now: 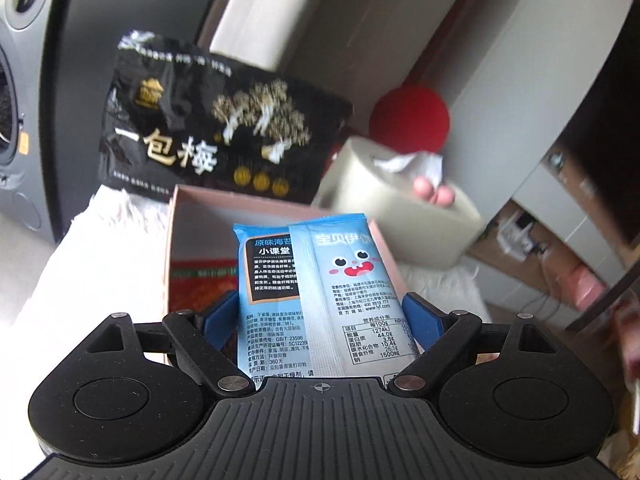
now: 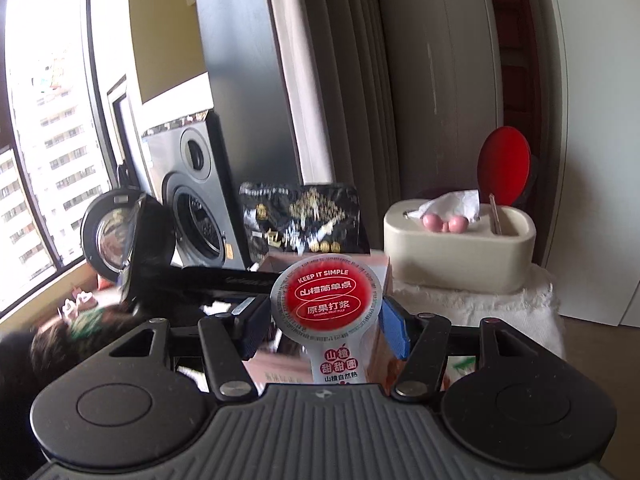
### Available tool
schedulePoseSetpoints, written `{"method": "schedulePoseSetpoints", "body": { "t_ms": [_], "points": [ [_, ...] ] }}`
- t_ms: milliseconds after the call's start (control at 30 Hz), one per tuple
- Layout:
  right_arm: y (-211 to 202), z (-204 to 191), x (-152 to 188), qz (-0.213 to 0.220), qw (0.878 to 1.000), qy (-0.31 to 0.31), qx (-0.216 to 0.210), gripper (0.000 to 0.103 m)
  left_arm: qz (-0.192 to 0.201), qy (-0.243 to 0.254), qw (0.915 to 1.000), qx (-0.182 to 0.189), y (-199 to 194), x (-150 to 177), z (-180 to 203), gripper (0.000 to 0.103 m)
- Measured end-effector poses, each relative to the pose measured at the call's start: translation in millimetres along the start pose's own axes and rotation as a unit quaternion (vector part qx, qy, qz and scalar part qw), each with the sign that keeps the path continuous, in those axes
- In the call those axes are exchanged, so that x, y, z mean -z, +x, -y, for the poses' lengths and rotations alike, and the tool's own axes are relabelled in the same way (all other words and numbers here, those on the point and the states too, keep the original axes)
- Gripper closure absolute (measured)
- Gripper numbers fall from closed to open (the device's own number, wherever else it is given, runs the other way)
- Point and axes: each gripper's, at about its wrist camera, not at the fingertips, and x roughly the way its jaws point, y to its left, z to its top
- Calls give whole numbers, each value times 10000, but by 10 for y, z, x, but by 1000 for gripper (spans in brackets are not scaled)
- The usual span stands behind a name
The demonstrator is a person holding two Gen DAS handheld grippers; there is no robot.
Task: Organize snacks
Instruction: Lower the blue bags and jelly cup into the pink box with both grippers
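While your right wrist camera takes in the wide room, your left one stays close over the work. Only the right view gives you the bright window [image 2: 36, 152] with tower blocks outside, the grey washing machine [image 2: 192, 208] with its round door, the pale curtain [image 2: 344, 80] and the black magnifier lamp [image 2: 116, 236] leaning in from the left. Both views share the white fluffy cloth [image 1: 92, 248] covering the surface, the cream tissue box [image 2: 460, 244] sitting on it, and the red round lid [image 2: 504, 168] standing up behind that box. Only the left view lets you look down into the pink cardboard box [image 1: 176, 216]; its inner wall is pale and something red and green lies at its bottom. The black plum snack bag [image 1: 224, 128] stands upright at the far edge of that box, leaning back. Your left gripper [image 1: 320, 312] has its blue pads pressed against both sides of the light blue seaweed packet [image 1: 316, 292], which is held over the open box. Your right gripper [image 2: 326, 320] is clamped on the hawthorn snack pack [image 2: 328, 300], whose round red-and-silver top faces the camera, in front of the pink box. The left view is blurred around the tissue box, so small details there are unclear.
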Motion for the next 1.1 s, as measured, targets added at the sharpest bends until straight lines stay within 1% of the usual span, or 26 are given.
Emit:
{"method": "schedulePoseSetpoints", "body": {
  "t_ms": [67, 100, 133, 200, 233, 300, 333, 433, 500, 567, 633, 667, 733, 767, 833, 933, 967, 1033, 1100],
  "points": [
    [133, 3, -132, 73, 9999, 139, 68, 43, -72, 75, 9999, 13, 35, -33, 8, 12],
    [218, -1, -194, 114, 9997, 175, 145, 43, -153, 161, 9997, -43, 124, -43, 35, 12],
    [309, -10, -241, 138, 9995, 193, 230, 43, -129, 191, 9997, -92, 190, -31, 56, 12],
    [505, -28, -296, 124, 9990, 209, 377, 43, 108, 214, 9997, -111, 275, 26, 79, 12],
    [595, -37, -301, 84, 9988, 217, 436, 43, 243, 258, 9992, -176, 306, 60, 98, 12],
    [764, -38, -281, -90, 9983, 265, 517, 43, 467, 559, 9966, -398, 366, 153, 148, 12],
    [854, -22, -263, -228, 9979, 326, 506, 43, 447, 753, 9951, -453, 391, 201, 182, 12],
    [1075, 34, -217, -611, 9964, 488, 338, 43, 181, 1365, 9895, -439, 442, 366, 272, 12],
    [1238, 47, -209, -772, 9951, 596, 181, 43, 162, 1656, 9849, -478, 455, 450, 312, 12],
    [1465, 65, -225, -870, 9931, 786, 23, 43, 178, 1815, 9820, -484, 470, 482, 320, 12],
    [1684, 63, -237, -831, 9936, 752, -141, 43, 196, 1763, 9832, -427, 461, 479, 276, 12],
    [1777, 48, -238, -895, 9939, 629, -167, 43, 238, 1746, 9836, -392, 443, 475, 253, 12],
    [1896, 18, -221, -1026, 9937, 445, -67, 41, 337, 1668, 9846, -404, 396, 459, 198, 12],
    [1900, 17, -206, -1039, 9938, 402, -56, 38, 376, 1613, 9854, -379, 375, 449, 170, 14],
    [1829, 63, -188, -964, 9945, 405, -60, 35, 410, 1430, 9886, -244, 341, 410, 108, 14],
    [1655, 225, -173, -819, 9950, 564, -15, 33, 152, 961, 9952, -34, 338, 313, 46, 14],
    [1595, 291, -162, -795, 9948, 635, 32, 33, 95, 832, 9965, -2, 310, 288, 40, 14],
    [1428, 420, -111, -770, 9944, 715, 109, 32, -13, 478, 9987, 194, 212, 241, 18, 14],
    [1234, 501, -12, -763, 9949, 628, 208, 32, 107, 208, 9989, 396, 48, 214, 7, 15]
  ]
}}
